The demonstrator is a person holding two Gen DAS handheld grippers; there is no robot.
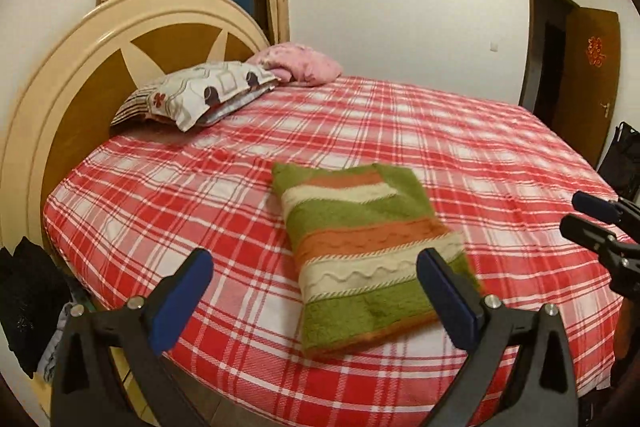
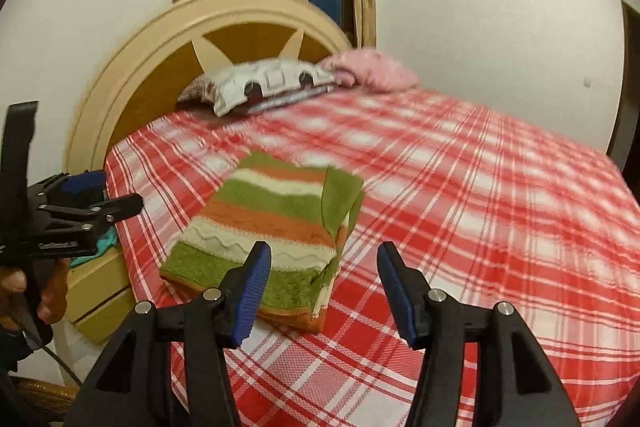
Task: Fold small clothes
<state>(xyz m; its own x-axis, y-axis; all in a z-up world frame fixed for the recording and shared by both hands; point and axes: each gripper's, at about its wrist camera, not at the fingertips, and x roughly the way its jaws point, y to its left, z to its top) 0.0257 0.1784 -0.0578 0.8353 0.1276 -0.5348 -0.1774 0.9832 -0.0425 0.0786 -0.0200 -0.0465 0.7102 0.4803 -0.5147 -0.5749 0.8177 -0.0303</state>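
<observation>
Your left gripper (image 1: 314, 291) hangs with its blue-padded jaws spread wide and nothing between them, poised over the near edge of the red-and-white plaid bedsheet (image 1: 400, 131). Moving right, there's the striped green, orange and cream knitted garment (image 1: 360, 247), already folded into a thick rectangle and lying flat on the sheet near the bed's front edge, clear of both tools. Further right, your right gripper (image 2: 324, 291) has its jaws parted too and it grips nothing, the pads hovering just short of the garment's near corner. That knit looks soft, light and floppy, I'd say; it should sag if lifted by one corner, so pinch through all layers at a folded edge. The left wrist view gives you the open brown wooden door (image 1: 588, 75); the right wrist view alone shows the stacked layers on the garment's side and your hand (image 2: 24, 291) on the other tool's handle.
</observation>
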